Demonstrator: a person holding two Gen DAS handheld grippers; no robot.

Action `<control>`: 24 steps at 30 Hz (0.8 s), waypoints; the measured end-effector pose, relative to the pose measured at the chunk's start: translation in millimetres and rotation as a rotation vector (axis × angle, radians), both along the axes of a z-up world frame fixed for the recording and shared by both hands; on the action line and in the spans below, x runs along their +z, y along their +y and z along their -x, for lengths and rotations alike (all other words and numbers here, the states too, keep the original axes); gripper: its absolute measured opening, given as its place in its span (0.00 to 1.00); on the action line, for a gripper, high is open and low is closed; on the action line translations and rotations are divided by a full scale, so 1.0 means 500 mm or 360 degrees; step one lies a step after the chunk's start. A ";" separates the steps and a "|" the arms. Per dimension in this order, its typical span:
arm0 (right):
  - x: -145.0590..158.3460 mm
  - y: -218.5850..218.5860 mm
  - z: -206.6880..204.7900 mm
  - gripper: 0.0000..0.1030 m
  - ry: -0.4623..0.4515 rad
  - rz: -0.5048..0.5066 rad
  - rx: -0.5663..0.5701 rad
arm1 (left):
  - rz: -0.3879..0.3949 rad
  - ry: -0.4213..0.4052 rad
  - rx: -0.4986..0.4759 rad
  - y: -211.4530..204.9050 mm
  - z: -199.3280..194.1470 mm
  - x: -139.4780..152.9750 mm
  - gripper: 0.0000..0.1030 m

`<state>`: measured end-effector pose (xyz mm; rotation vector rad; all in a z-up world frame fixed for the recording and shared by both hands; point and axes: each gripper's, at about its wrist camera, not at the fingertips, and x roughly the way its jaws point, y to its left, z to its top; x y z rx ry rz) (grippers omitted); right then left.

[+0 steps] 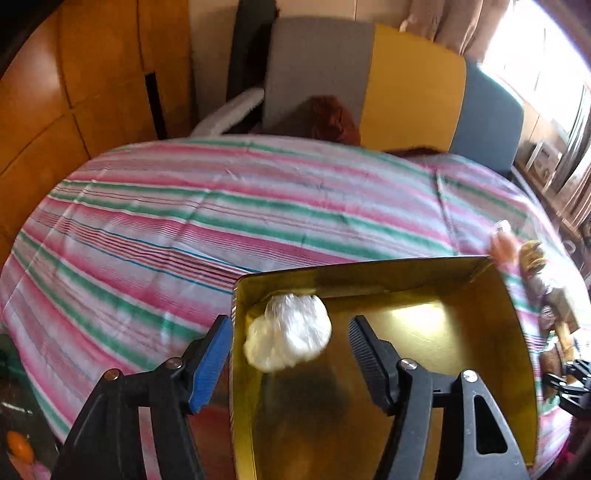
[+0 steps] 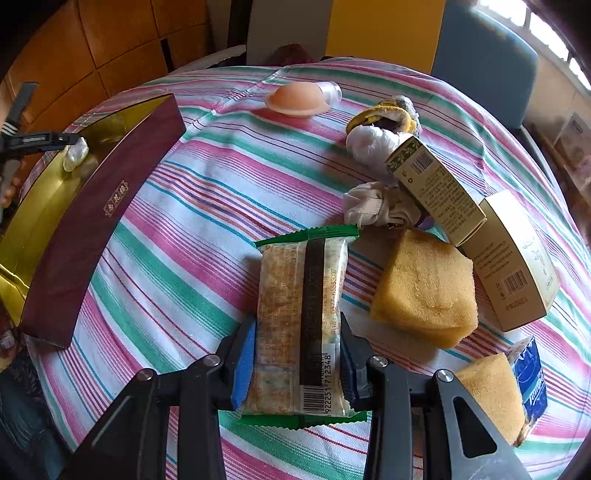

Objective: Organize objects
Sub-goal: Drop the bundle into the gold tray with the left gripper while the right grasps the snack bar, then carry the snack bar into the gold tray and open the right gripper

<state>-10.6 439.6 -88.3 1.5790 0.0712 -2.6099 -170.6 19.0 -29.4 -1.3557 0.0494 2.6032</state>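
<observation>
Here's a round table under a striped cloth (image 1: 229,206), pink, green and white bands running across it. On its far side stands a chair back (image 1: 391,81) in three panels, grey, mustard yellow and blue. Far left, warm orange wooden panelling (image 1: 74,85) covers the wall, with a dark upright post (image 1: 247,55) next to it. Bright daylight pours in through the window (image 1: 546,55) at far right, washing out that corner, and pale curtains (image 1: 454,22) hang beside it. Below the window there's what may be a cluttered shelf (image 1: 550,166), too blurred to make out.
</observation>
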 end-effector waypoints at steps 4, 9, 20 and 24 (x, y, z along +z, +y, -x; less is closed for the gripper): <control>0.002 -0.004 0.002 0.35 0.0009 -0.0010 -0.0012 | -0.0089 0.0072 0.0105 -0.052 -0.093 0.036 0.64; 0.024 -0.007 0.001 0.33 0.0040 0.0029 -0.0060 | -0.0129 0.0053 0.0166 -0.102 -0.177 0.033 0.63; 0.178 -0.251 0.039 0.33 0.0201 0.0182 0.0162 | -0.0180 0.0090 0.0183 -0.144 -0.266 0.023 0.63; 0.187 -0.433 0.091 0.33 0.0133 0.0262 0.0359 | -0.0163 0.0111 0.0191 -0.152 -0.272 0.025 0.63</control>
